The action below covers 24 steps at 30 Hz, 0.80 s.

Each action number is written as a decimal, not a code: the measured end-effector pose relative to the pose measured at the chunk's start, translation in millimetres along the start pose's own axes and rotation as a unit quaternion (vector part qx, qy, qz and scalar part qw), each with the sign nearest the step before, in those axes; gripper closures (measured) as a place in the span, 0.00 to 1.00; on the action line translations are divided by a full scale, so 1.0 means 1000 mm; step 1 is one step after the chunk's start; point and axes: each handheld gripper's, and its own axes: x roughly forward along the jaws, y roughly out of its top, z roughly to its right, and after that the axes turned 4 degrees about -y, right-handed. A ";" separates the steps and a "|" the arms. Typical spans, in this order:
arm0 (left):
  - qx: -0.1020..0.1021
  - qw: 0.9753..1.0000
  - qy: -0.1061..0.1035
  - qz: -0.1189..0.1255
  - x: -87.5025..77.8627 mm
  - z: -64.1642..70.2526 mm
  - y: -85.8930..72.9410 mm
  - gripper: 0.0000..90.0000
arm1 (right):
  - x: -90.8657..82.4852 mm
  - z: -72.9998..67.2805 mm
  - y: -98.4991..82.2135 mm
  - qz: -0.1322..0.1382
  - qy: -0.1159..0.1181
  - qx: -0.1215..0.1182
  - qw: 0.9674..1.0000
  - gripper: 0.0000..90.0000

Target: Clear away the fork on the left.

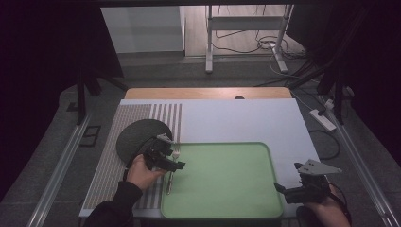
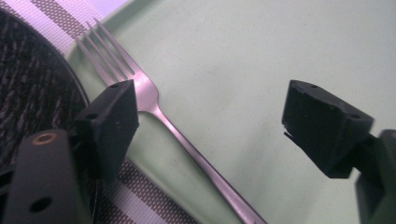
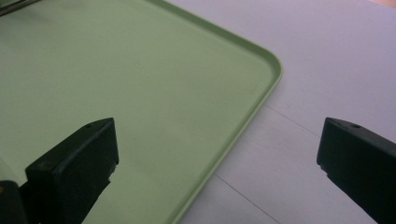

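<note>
While the fork [image 2: 154, 105] lies along the green tray's [image 1: 227, 208] left edge, the left gripper [image 2: 210, 116] hovers wide open above it, gripping nothing; the right gripper [image 3: 217, 154] gapes empty.

Two handheld black grippers, dark sleeve on the left arm

Left gripper [image 1: 166, 157] is all black, chunky blocky body, with a small grey plate on top. In its own view the jaws are thick matte black blocks with tiny screw holes in the faces, and there's a brass-looking ring set into the black arm at lower left. Right gripper [image 1: 294, 188] is the same black build but wears a bigger grey three-cornered plate with a few dark dots on it, plus a dark cable looping off behind the hand. Its jaws look like plain black wedges with a small hole near each tip. The left forearm is in a dark long sleeve.
</note>
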 end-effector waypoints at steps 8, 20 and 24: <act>0.006 1.000 -0.005 0.019 -0.007 -0.001 -0.006 0.06 | 0.000 0.000 0.000 0.000 0.000 0.000 1.000 0.00; 0.011 0.998 0.004 0.060 -0.019 -0.004 -0.017 0.00 | 0.000 0.000 0.000 0.000 0.001 -0.001 1.000 0.00; 0.019 0.998 0.007 0.065 -0.022 -0.004 -0.019 0.00 | 0.000 0.000 0.000 0.000 0.001 -0.001 1.000 0.00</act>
